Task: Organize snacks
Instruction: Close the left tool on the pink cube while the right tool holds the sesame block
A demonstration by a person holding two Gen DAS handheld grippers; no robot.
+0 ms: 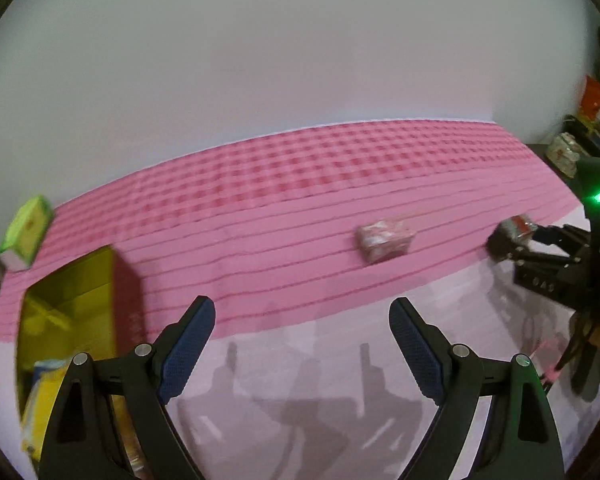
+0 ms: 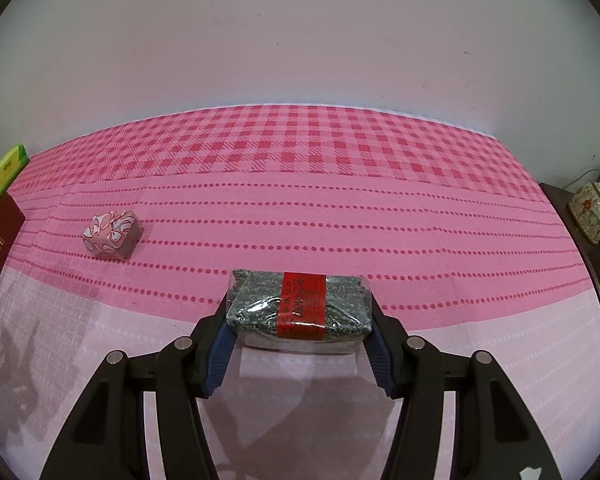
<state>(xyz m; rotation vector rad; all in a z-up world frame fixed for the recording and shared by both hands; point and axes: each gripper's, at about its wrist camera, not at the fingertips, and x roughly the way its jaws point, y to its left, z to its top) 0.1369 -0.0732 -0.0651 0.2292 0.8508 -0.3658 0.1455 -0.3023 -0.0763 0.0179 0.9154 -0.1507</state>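
Between my right tongs I grip the dark red-banded snack pack, my left tongs gape empty near the yellow box already holding snacks at left, and the pink packet waits unsorted on the cloth.

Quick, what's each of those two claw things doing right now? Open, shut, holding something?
Left gripper: open, nothing between its fingers.
Right gripper: closed on a dark speckled snack pack with a red band.
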